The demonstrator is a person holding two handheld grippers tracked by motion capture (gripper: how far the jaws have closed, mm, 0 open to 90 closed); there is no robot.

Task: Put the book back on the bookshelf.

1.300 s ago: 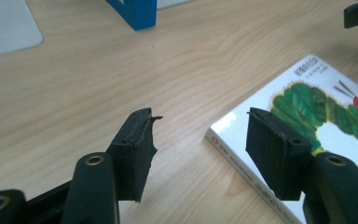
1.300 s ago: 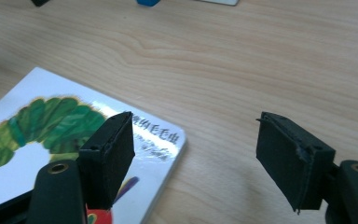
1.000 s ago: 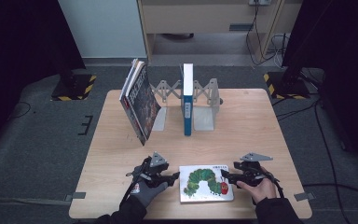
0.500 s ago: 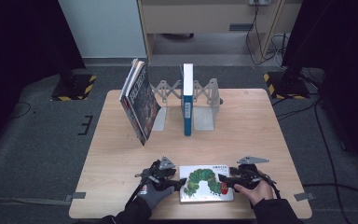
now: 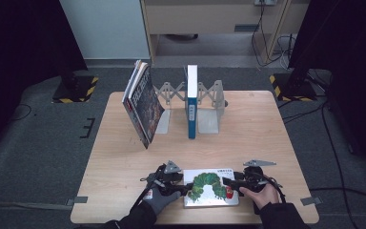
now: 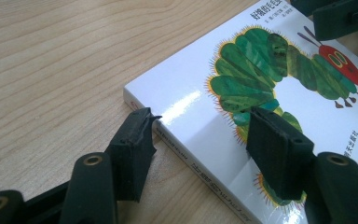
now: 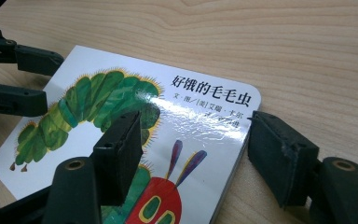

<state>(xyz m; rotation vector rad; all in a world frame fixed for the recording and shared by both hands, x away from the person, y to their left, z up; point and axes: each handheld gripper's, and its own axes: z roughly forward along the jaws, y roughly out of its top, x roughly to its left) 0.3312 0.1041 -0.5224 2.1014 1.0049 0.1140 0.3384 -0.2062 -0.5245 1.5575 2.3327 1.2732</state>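
Observation:
A white board book with a green caterpillar on its cover (image 5: pixel 209 187) lies flat near the table's front edge. My left gripper (image 5: pixel 183 188) is at the book's left side. Its jaws stand open across the spine edge (image 6: pixel 203 119): one fingertip (image 6: pixel 140 126) touches the spine at table level, the other hangs over the cover (image 6: pixel 242 93). My right gripper (image 5: pixel 228 183) straddles the book's right edge (image 7: pixel 193 123). One jaw is above the cover (image 7: pixel 121 102), the other beside the edge on the wood. Its jaws have just been closing, with the book's edge between them.
At the back, a blue book (image 5: pixel 191 102) stands upright in a grey metal expanding rack (image 5: pixel 209 107). Dark books (image 5: pixel 142 102) lean against the rack's left end. Bare wooden table (image 5: pixel 267 133) lies between the rack and the caterpillar book.
My left gripper has shifted a little to the right, up to the book's left edge. My right gripper has stayed at the right edge.

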